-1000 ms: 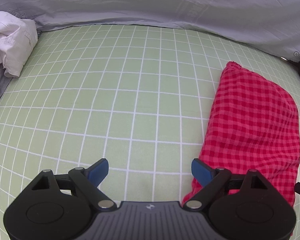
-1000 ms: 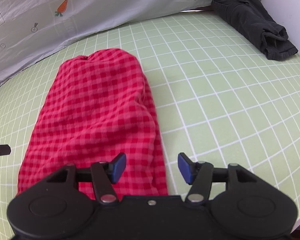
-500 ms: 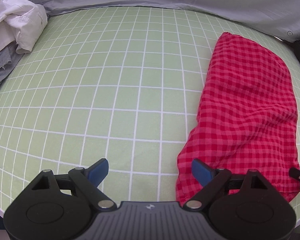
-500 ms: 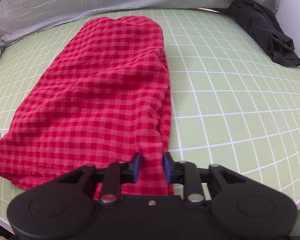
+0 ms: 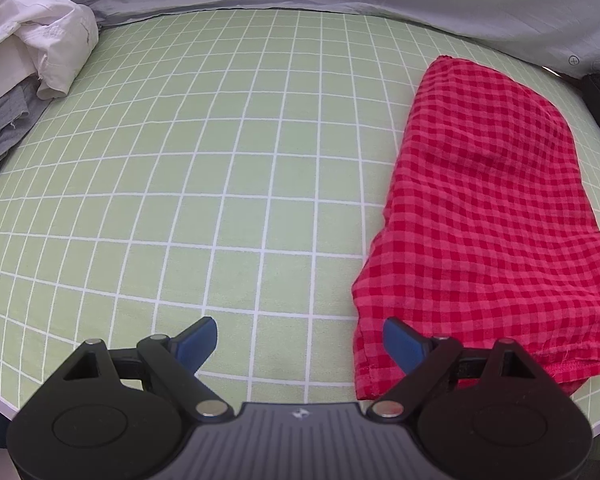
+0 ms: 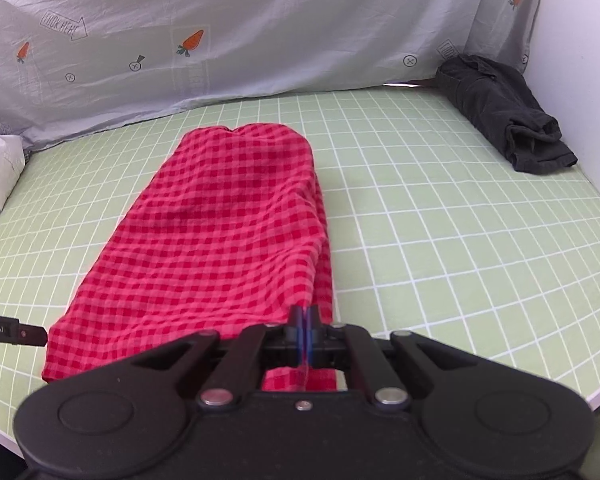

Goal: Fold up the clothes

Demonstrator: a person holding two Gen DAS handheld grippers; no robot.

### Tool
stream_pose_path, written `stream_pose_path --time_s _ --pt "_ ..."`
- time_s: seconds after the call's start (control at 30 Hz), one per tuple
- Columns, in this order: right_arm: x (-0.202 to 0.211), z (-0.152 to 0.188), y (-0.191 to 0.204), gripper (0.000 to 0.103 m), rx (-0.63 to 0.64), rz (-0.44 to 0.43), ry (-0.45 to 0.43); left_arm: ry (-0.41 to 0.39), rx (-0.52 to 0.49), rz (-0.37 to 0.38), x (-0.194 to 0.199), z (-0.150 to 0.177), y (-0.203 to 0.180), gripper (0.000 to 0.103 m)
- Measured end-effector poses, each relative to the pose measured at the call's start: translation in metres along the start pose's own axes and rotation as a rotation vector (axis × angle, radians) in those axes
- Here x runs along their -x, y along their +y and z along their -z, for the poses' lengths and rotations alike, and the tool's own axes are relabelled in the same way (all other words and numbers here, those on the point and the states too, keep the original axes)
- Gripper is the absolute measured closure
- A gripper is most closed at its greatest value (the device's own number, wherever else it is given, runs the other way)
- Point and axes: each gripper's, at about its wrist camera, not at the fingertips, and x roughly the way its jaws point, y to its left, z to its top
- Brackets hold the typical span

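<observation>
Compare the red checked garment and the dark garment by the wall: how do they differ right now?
The red checked garment lies spread long and flat mid-mat; the dark garment sits bunched at the far corner by the wall. The right gripper is shut on the red one's near edge; nothing touches the dark one. Both rest on the green grid mat.

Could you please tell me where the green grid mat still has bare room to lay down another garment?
The widest bare stretch lies between the white shirt pile and the red checked garment. A second lies between that garment and the dark folded clothes. The far-left corner is crowded, and the right gripper pinches the garment's near edge.
</observation>
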Motion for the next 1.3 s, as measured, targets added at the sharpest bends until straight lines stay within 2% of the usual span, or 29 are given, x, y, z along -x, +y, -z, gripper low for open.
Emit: stream_pose_path --time_s 0.07,0.2,0.27,0.43,0.5,0.53,0.57,0.63,0.7,0.77,1.0,1.3 --pt "-0.004 0.005 -0.005 0.101 -0.028 -0.014 0.028 -0.001 -0.012 0.002 0.000 0.000 -0.003 0.013" --pt "0.011 0.006 -0.012 0.101 -0.075 -0.039 0.021 -0.008 -0.027 -0.005 0.001 -0.001 -0.007 0.013" --pt "0.011 0.009 -0.017 0.102 -0.097 -0.019 0.040 -0.001 -0.033 -0.006 -0.001 -0.002 -0.007 0.013" --pt "-0.032 0.030 -0.029 0.099 -0.145 0.029 0.198 0.020 -0.044 -0.013 -0.008 -0.007 -0.011 0.013" --pt "-0.036 0.031 -0.027 0.091 -0.141 0.033 0.218 0.009 -0.053 -0.018 -0.007 -0.012 -0.012 0.013" --pt "-0.034 0.028 -0.026 0.081 -0.130 0.037 0.201 0.003 -0.055 -0.019 -0.006 -0.013 -0.012 0.013" --pt "-0.030 0.024 -0.024 0.066 -0.120 0.041 0.175 0.001 -0.054 -0.019 -0.007 -0.015 -0.013 0.013" --pt "-0.024 0.015 -0.023 0.051 -0.106 0.053 0.122 0.004 -0.050 -0.019 -0.009 -0.021 -0.015 0.013" --pt "-0.023 0.005 -0.021 0.045 -0.094 0.055 0.084 0.005 -0.045 -0.018 -0.012 -0.026 -0.017 0.013" --pt "-0.024 -0.007 -0.022 0.033 -0.083 0.061 0.056 -0.002 -0.046 -0.016 -0.013 -0.033 -0.020 0.013" --pt "-0.046 -0.042 -0.024 0.019 -0.105 0.091 0.016 -0.028 -0.061 -0.011 -0.023 -0.063 -0.024 0.013" --pt "-0.098 -0.107 -0.057 0.020 -0.249 0.101 -0.033 -0.044 -0.047 -0.026 -0.051 -0.121 -0.026 0.013"
